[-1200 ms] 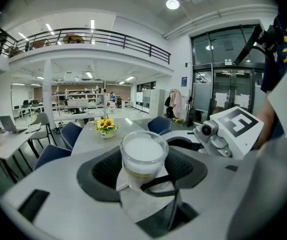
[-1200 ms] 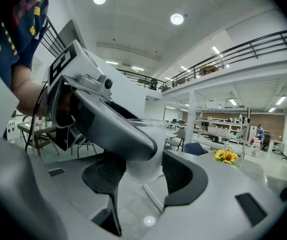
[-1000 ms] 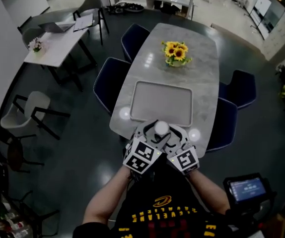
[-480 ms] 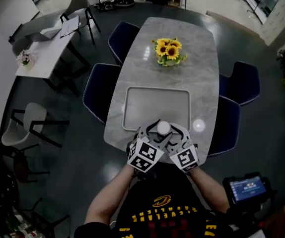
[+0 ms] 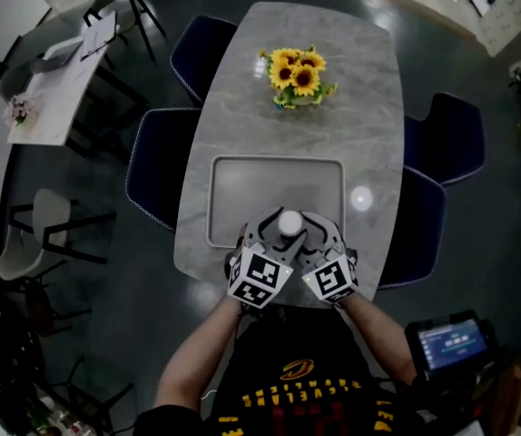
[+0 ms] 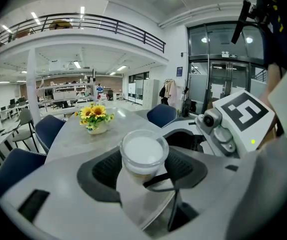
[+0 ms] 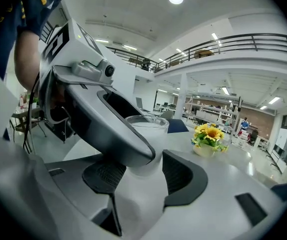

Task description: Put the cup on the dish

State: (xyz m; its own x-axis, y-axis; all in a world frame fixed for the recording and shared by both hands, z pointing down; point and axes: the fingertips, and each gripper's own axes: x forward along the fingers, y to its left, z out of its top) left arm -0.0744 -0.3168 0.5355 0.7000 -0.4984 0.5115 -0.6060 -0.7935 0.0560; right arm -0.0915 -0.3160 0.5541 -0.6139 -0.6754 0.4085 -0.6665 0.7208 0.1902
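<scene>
A clear cup (image 5: 289, 222) with a white top hangs over the near rim of the grey tray (image 5: 233, 189). Both grippers meet around it. In the right gripper view the cup (image 7: 146, 126) sits between the pads of my right gripper (image 7: 143, 176), which is shut on it. The left gripper view shows the cup (image 6: 143, 151) standing over a grey dish (image 6: 138, 199). My left gripper (image 6: 146, 171) is shut on that dish. The dish is hidden in the head view, beneath the left gripper (image 5: 270, 232) and right gripper (image 5: 313, 232).
The tray lies on a long grey marble table (image 5: 369, 134), with a pot of sunflowers (image 5: 295, 75) beyond it. Dark blue chairs (image 5: 156, 166) (image 5: 447, 143) stand along both sides. A white side table (image 5: 56, 80) stands far left.
Both grippers, with the cup between them, have moved forward from the table's near edge to over the tray's near rim. The head camera has come closer to the table.
</scene>
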